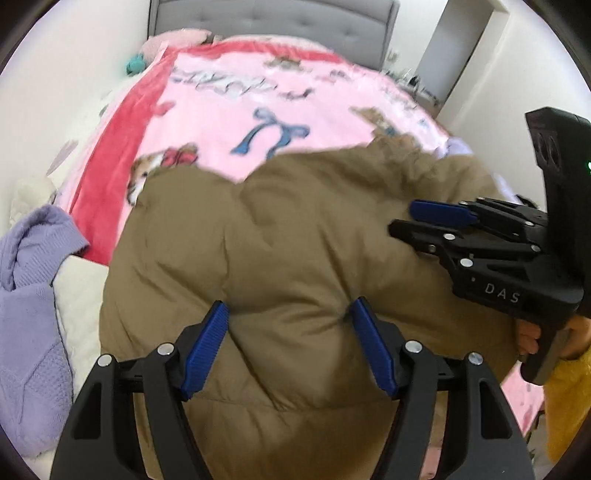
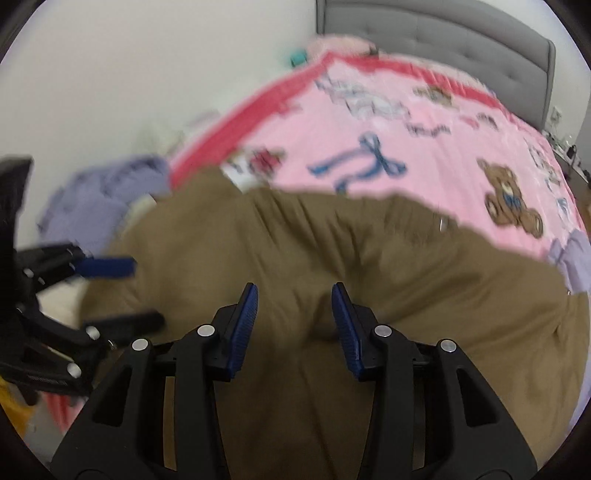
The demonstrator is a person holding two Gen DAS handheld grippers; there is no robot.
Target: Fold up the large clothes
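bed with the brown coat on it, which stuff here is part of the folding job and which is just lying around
Part of the job:
- brown padded coat
- left gripper, jaws open over the coat
- right gripper, jaws open over the coat

Just lying about:
- lilac towel
- pink blanket
- grey headboard
- teal item near the headboard
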